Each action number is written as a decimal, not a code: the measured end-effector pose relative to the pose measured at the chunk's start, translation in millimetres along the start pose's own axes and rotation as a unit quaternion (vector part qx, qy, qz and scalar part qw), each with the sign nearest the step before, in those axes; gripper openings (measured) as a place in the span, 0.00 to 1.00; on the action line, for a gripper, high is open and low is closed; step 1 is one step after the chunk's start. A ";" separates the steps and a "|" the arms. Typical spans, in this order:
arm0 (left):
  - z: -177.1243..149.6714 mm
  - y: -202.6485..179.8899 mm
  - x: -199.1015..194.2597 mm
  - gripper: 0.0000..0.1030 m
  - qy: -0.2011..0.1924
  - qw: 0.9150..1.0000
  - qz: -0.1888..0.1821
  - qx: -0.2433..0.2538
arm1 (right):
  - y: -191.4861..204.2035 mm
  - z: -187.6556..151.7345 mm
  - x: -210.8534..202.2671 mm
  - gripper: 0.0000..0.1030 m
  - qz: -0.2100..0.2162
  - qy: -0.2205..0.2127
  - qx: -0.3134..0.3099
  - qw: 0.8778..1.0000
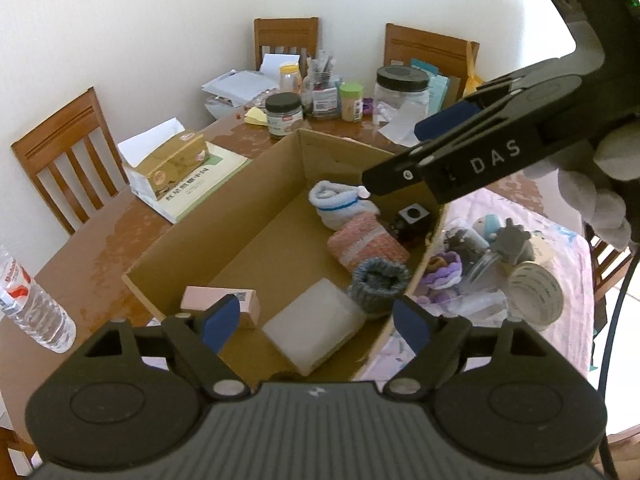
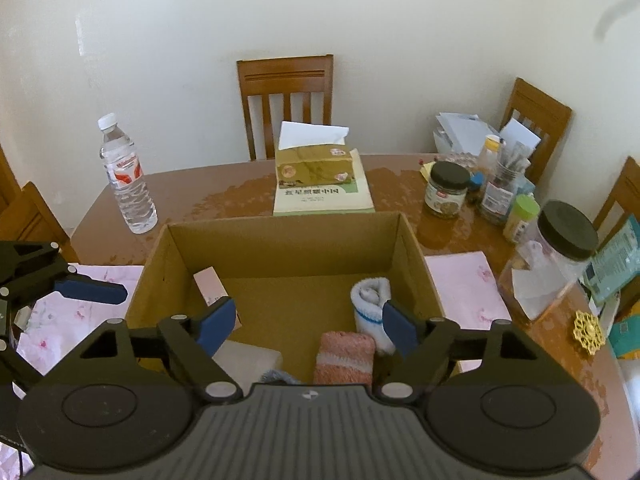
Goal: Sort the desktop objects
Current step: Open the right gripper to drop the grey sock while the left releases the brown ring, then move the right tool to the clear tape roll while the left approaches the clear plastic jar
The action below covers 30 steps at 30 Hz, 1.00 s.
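Grey sock [image 2: 276, 376] mostly behind hand-held gripper [image 2: 308, 326]

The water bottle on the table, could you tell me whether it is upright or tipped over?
Upright: the water bottle stands on its base, white cap on top.

A cardboard box [image 2: 280, 248] sits mid-frame on the table [image 2: 192, 196] in the right wrist view. Inside it, a rolled sock [image 2: 370, 304] lies at the right, a second roll [image 2: 346, 356] below it, and a small carton [image 2: 210, 286] leans against the left wall. Behind the box, upper centre, a tissue box [image 2: 314, 168] rests on a book [image 2: 324, 200]. A water bottle [image 2: 126, 176] stands upper left; jars [image 2: 446, 188] cluster at the right.
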State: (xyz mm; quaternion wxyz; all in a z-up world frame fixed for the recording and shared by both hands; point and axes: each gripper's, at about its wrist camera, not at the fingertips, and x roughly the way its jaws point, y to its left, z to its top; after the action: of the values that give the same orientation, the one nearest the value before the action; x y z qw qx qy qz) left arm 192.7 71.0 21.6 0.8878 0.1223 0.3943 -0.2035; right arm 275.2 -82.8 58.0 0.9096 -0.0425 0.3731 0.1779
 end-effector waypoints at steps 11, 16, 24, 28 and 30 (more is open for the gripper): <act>-2.0 -33.9 -10.1 0.85 -0.013 0.999 -0.033 0.024 | -11.0 -26.7 -29.1 0.88 -0.014 -0.004 0.034 0.999; -8.1 -50.9 -8.0 0.86 -0.009 0.998 -0.045 0.041 | -14.6 -42.7 -42.0 0.89 -0.021 -0.003 0.050 0.999; -15.3 -70.4 -6.3 0.86 -0.008 0.997 -0.064 0.049 | -21.6 -71.6 -60.2 0.89 -0.044 -0.003 0.072 0.996; -18.3 -79.2 -3.7 0.88 -0.005 0.997 -0.068 0.044 | -22.9 -87.4 -66.6 0.90 -0.062 -0.002 0.074 0.995; -20.1 -83.9 -2.4 0.88 -0.004 0.997 -0.070 0.044 | -25.2 -95.1 -68.5 0.90 -0.069 0.000 0.079 0.994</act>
State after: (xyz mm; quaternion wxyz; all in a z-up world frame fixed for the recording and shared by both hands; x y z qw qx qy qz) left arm 139.8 4.8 5.4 0.8665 0.1327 0.3890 -0.2833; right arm 175.9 -146.4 35.8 0.9203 0.0041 0.3821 0.0843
